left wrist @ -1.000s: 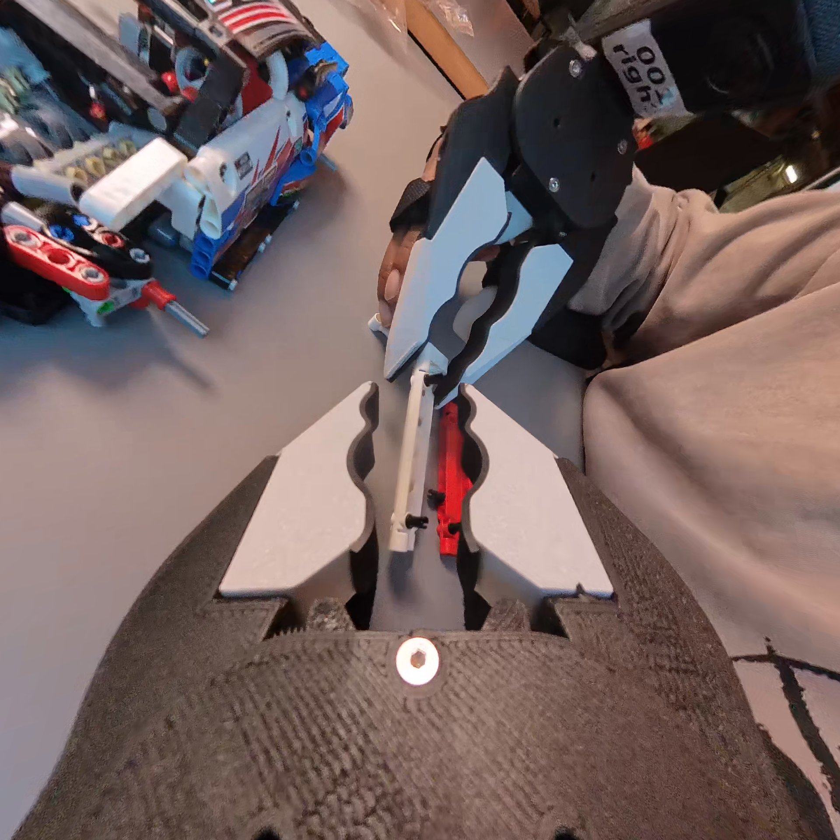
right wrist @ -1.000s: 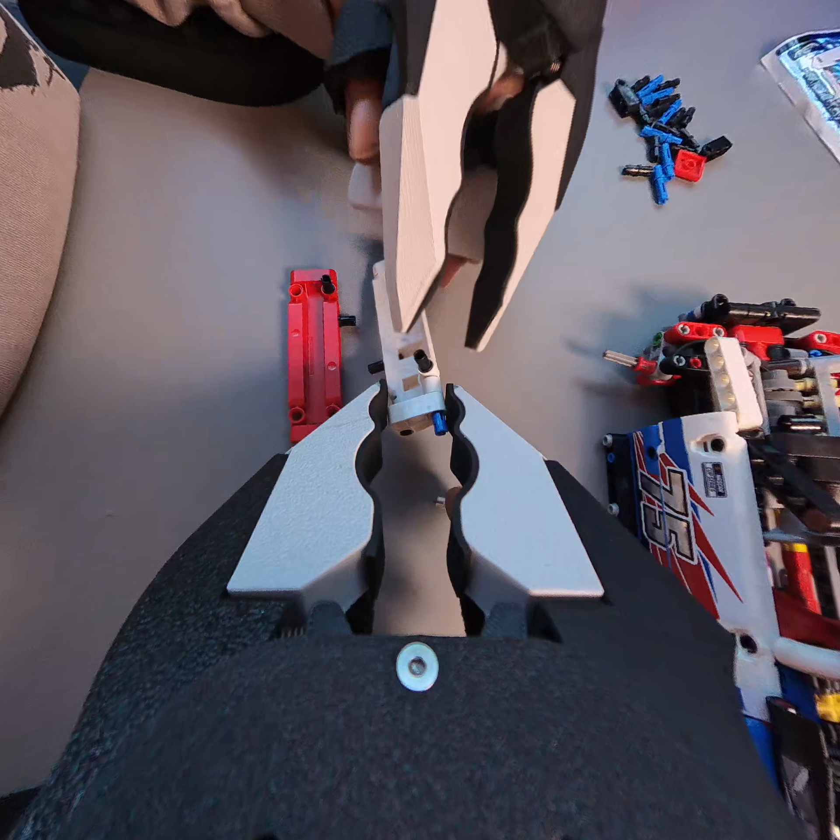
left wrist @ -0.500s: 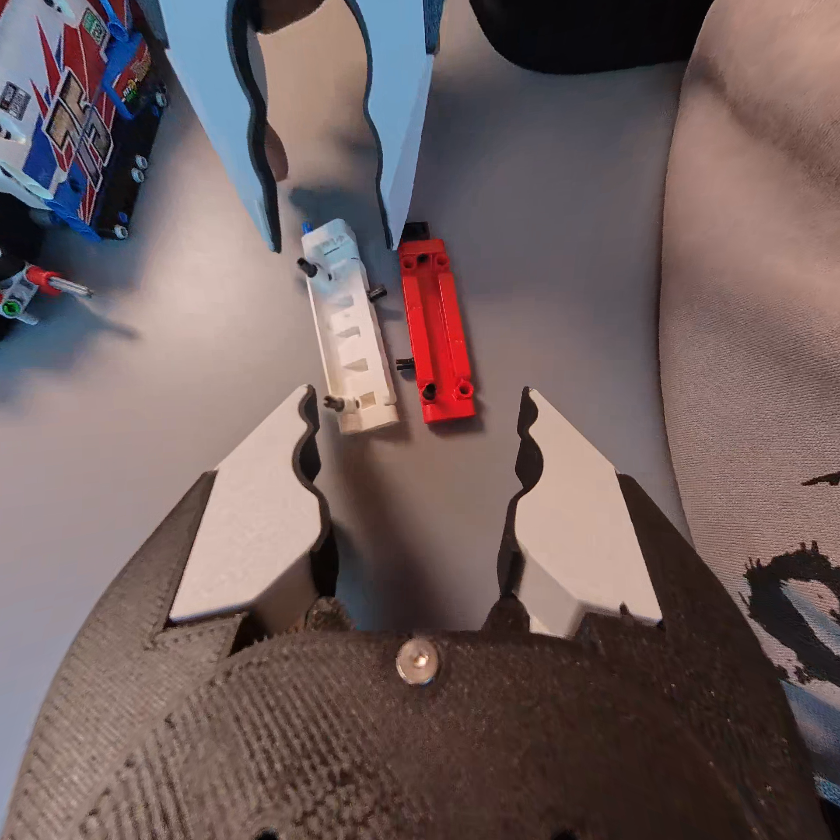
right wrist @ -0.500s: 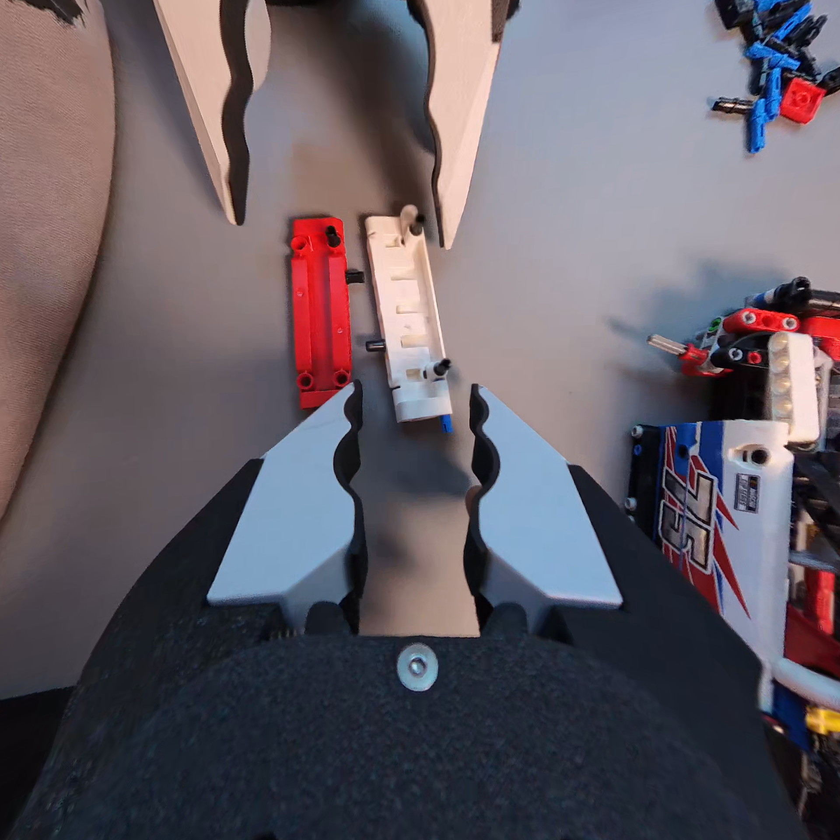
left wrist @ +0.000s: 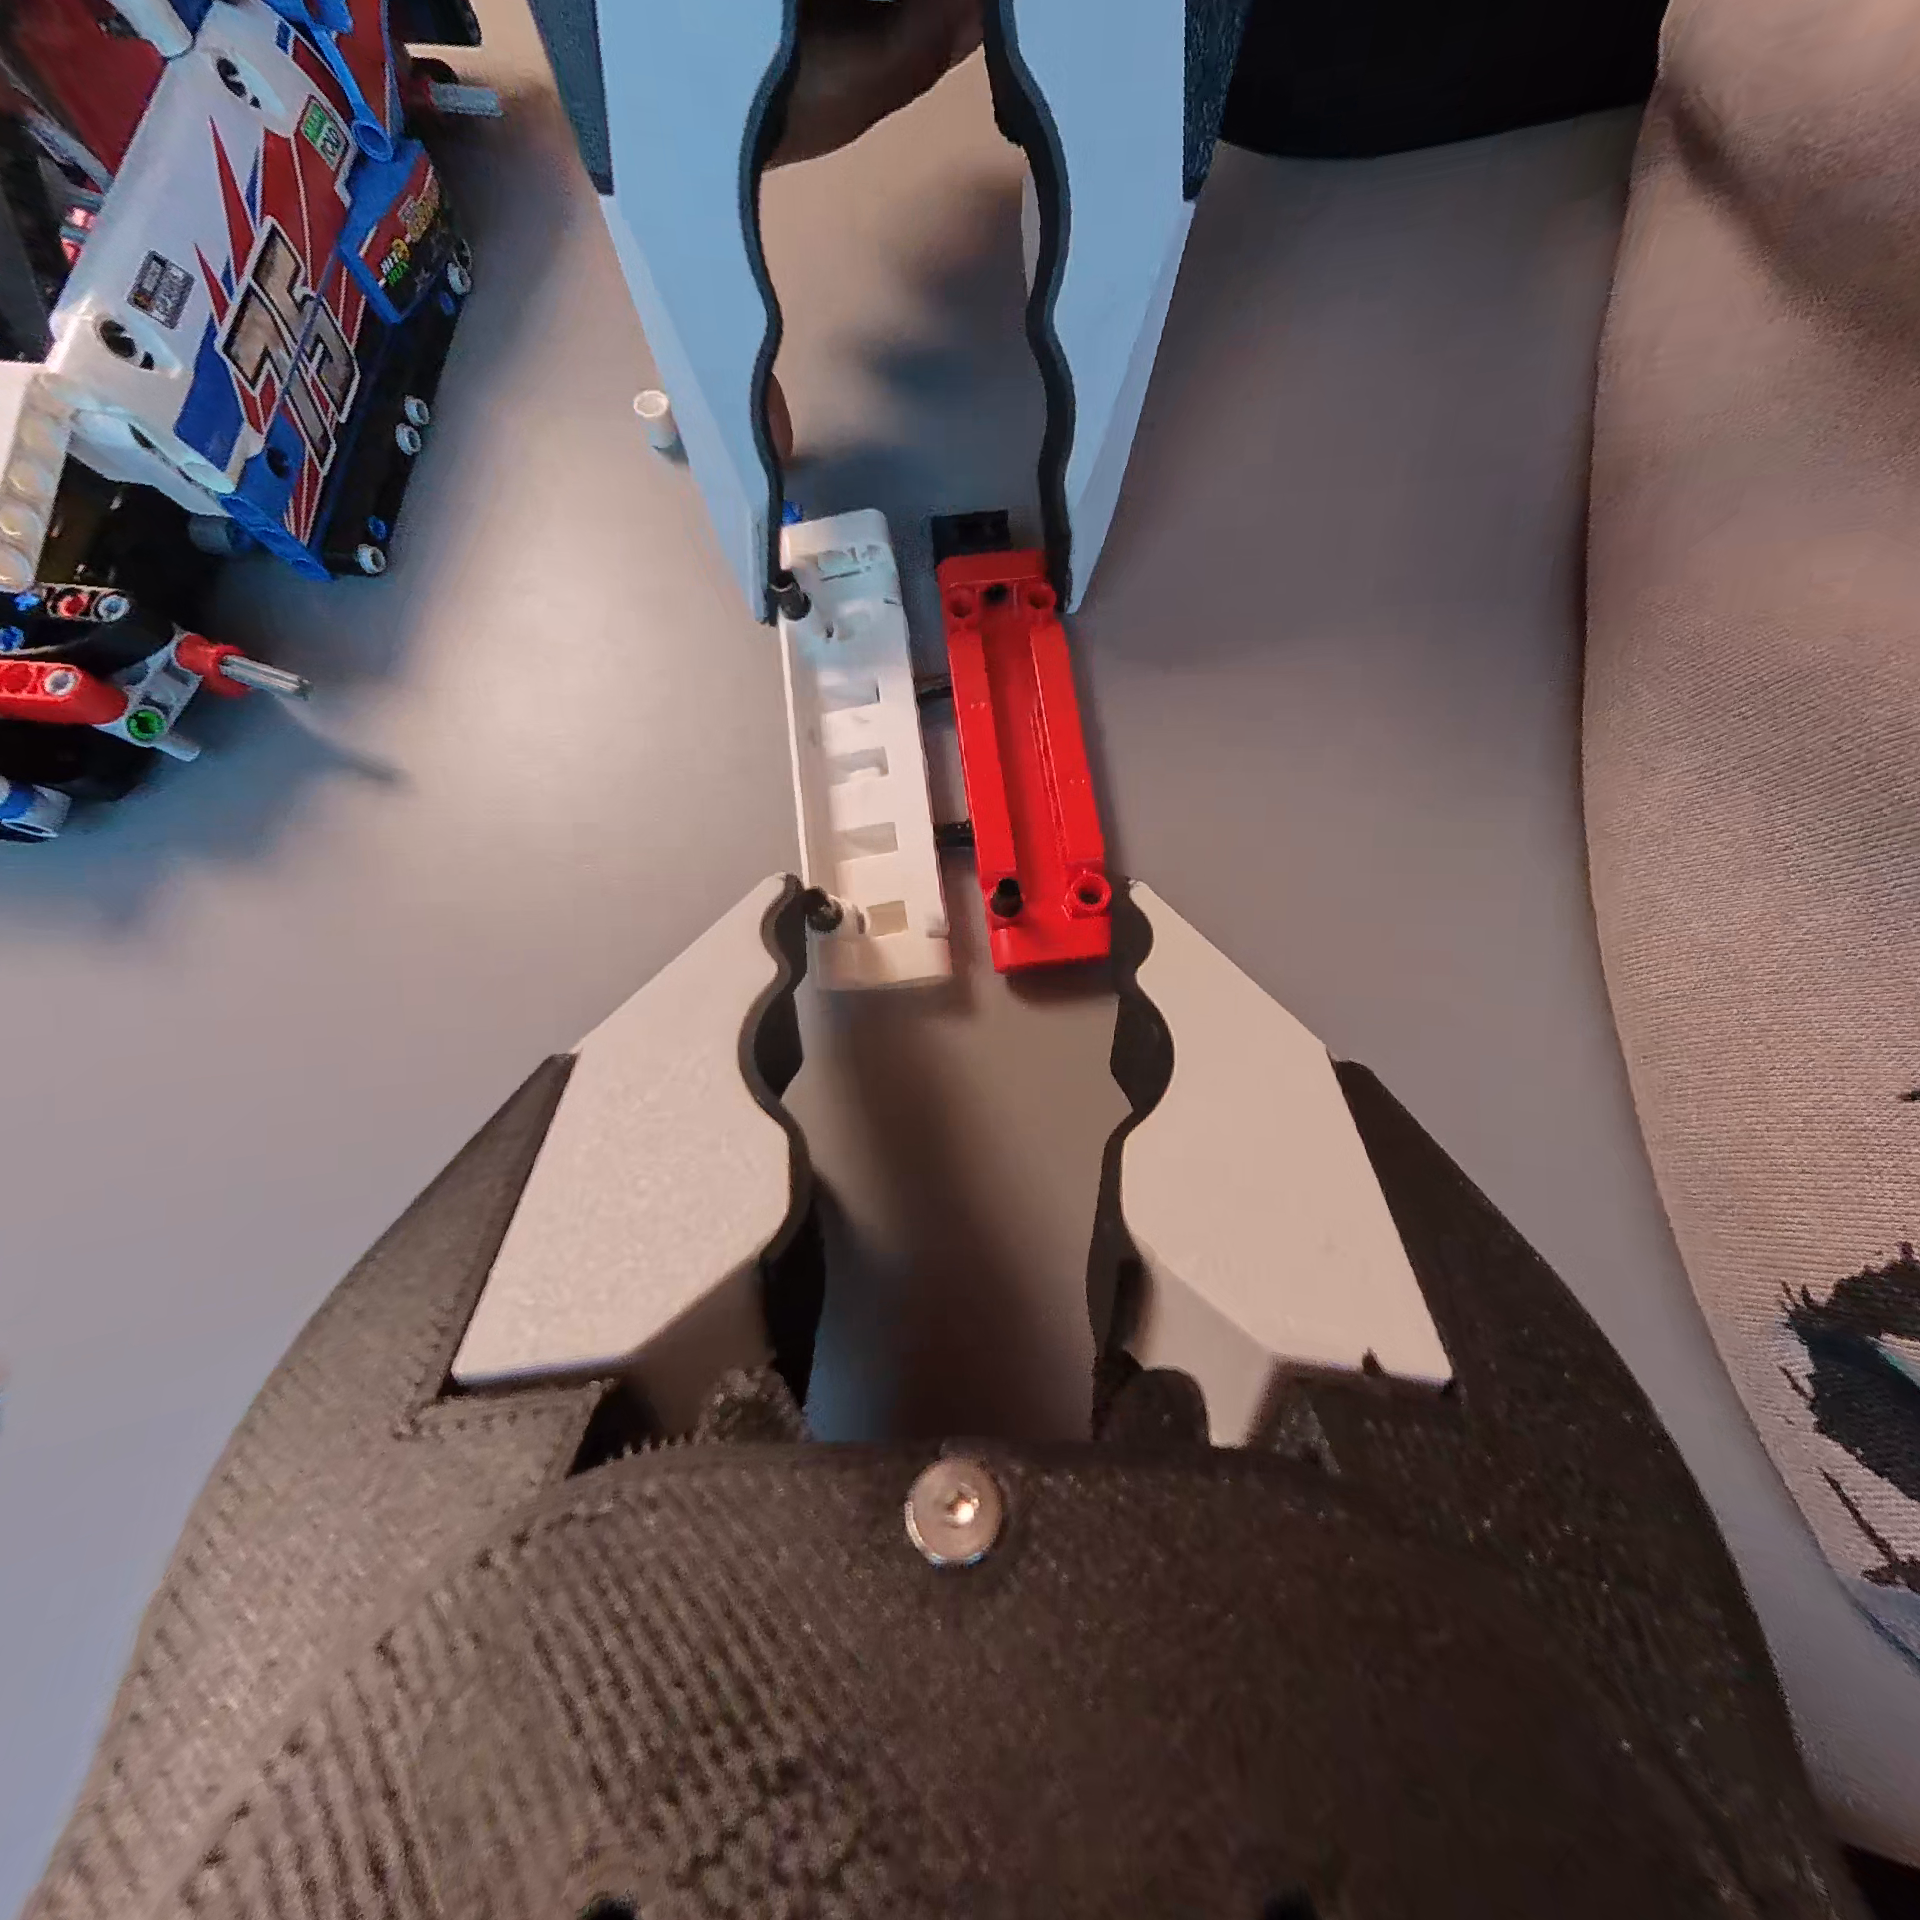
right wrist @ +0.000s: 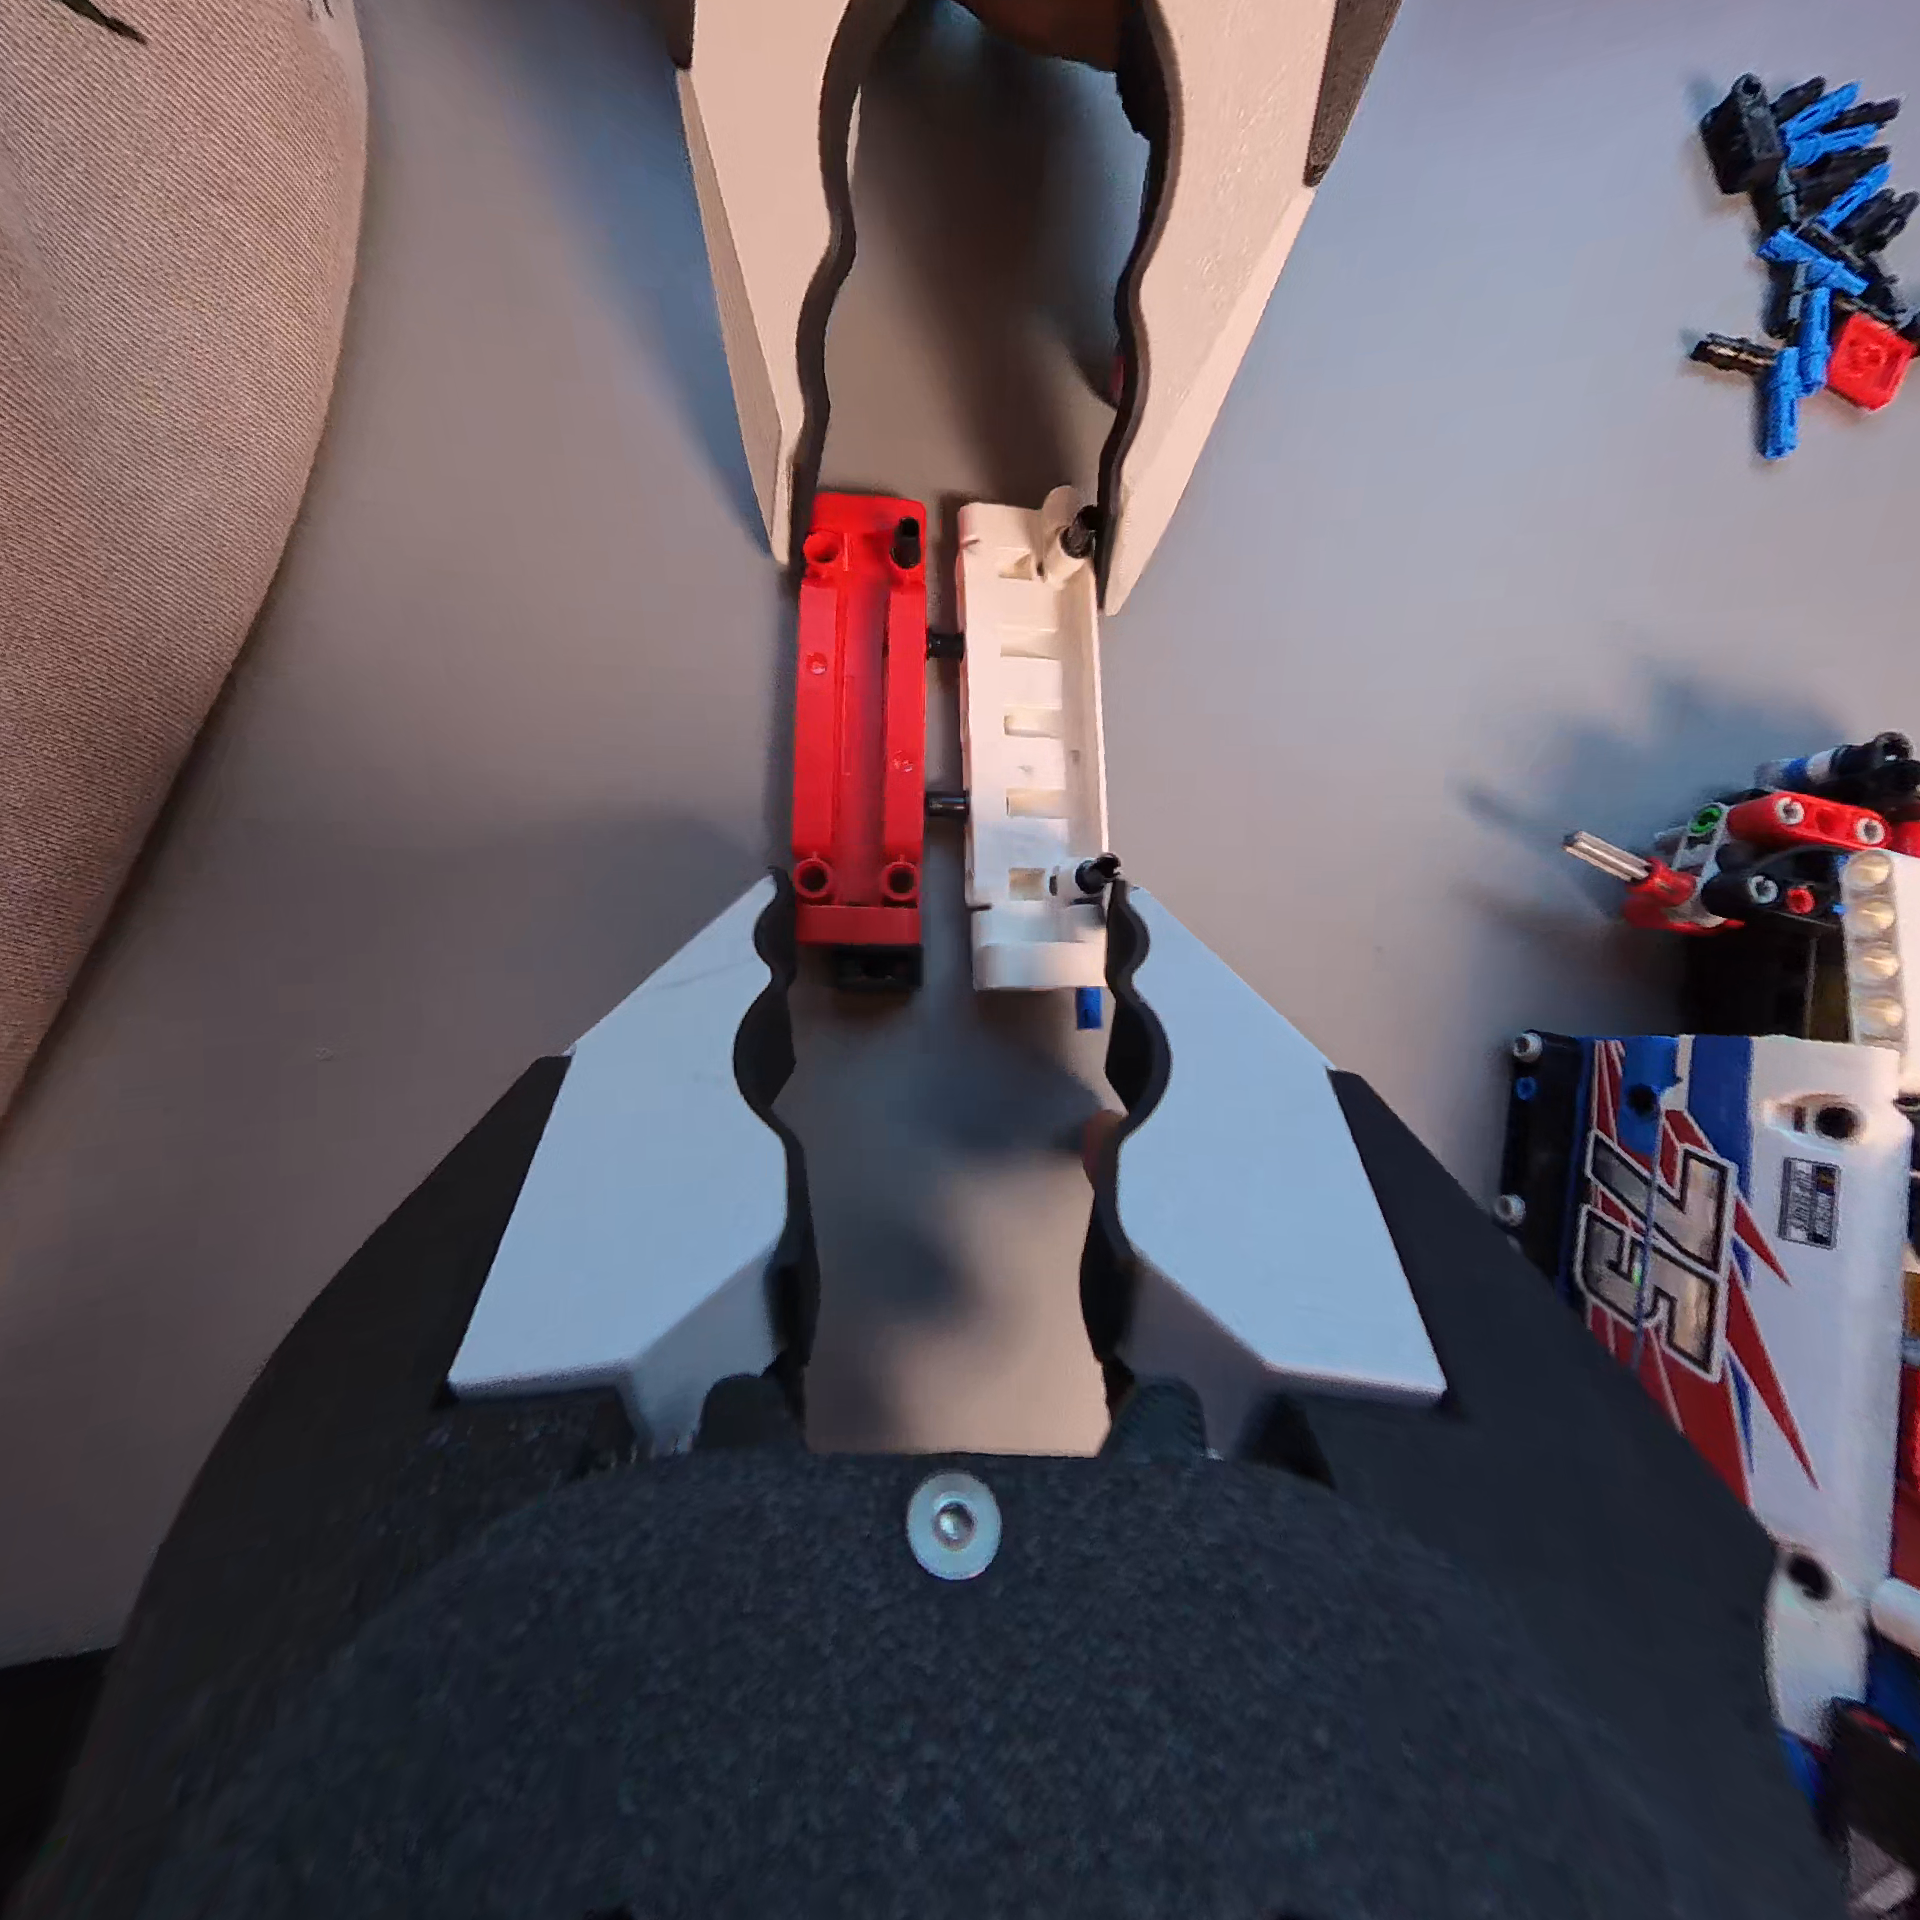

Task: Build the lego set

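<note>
A white Lego panel (left wrist: 862, 748) and a red Lego panel (left wrist: 1029, 758) lie side by side on the grey table, with black pins bridging the narrow gap between them. My left gripper (left wrist: 956, 914) is open, its tips flanking the near ends of both panels. My right gripper (left wrist: 920, 592) faces it from the far end, also open, flanking the other ends. In the right wrist view the red panel (right wrist: 857, 727) lies left of the white panel (right wrist: 1034, 748), between my right gripper (right wrist: 951, 904) and my left gripper (right wrist: 945, 571).
A partly built white, blue and red Lego car (left wrist: 260, 312) stands to the side, also seen in the right wrist view (right wrist: 1714, 1247). A pile of blue and black pins (right wrist: 1818, 239) lies farther off. A small white tube (left wrist: 655, 416) lies loose. A beige sleeve (left wrist: 1766, 727) borders the table. My right fingertips sit around 6 cm from my left ones.
One second ago both grippers held the white panel up. It was set down beside the red panel, and both grippers opened. They have now come in around the two panels' ends.
</note>
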`<state>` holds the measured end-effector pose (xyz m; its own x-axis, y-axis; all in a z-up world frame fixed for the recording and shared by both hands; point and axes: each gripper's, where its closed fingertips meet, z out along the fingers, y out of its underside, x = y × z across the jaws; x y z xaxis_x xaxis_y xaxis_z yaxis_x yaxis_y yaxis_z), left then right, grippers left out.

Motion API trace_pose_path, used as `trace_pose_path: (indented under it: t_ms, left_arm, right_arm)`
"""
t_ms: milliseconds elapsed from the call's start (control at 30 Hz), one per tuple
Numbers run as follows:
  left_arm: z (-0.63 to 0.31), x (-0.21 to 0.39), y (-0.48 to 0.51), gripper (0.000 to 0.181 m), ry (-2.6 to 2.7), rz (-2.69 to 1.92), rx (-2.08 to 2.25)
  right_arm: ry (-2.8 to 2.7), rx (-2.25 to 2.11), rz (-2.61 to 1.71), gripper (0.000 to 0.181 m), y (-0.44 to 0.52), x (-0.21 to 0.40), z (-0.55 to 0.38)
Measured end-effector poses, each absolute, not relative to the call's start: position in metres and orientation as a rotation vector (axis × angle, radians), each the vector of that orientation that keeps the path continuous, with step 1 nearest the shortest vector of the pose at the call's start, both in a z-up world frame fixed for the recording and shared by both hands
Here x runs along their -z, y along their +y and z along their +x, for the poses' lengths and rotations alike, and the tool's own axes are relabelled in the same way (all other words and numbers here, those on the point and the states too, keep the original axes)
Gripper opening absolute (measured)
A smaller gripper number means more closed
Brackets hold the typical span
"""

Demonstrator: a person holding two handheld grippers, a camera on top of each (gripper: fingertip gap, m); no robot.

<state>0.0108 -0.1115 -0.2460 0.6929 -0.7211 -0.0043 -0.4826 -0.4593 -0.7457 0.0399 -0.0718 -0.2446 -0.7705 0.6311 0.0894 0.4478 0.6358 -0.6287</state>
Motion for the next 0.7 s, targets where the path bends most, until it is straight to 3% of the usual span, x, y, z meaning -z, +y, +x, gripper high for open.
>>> trace_pose_path:
  t_ms: [233, 367, 500, 600, 700]
  left_arm:
    - [0.01, 0.235, -0.111, 0.053, 0.772, -2.151, 0.616]
    - [0.016, 0.239, -0.116, 0.07, 0.827, -2.165, 0.554]
    - [0.016, 0.248, -0.117, 0.074, 0.897, -2.184, 0.351]
    - [0.019, 0.247, -0.118, 0.059, 0.916, -2.158, 0.3]
    - [0.019, 0.246, -0.118, 0.058, 0.919, -2.151, 0.285]
  right_arm:
    - [-2.507, -0.856, -0.799, 0.048, -0.071, 0.243, 0.04]
    - [-2.516, -0.862, -0.793, 0.049, -0.069, 0.244, 0.04]
    - [-2.531, -0.869, -0.795, 0.049, -0.07, 0.245, 0.04]
    - [-2.554, -0.874, -0.765, 0.053, -0.073, 0.245, 0.042]
    - [-2.556, -0.865, -0.742, 0.053, -0.074, 0.245, 0.041]
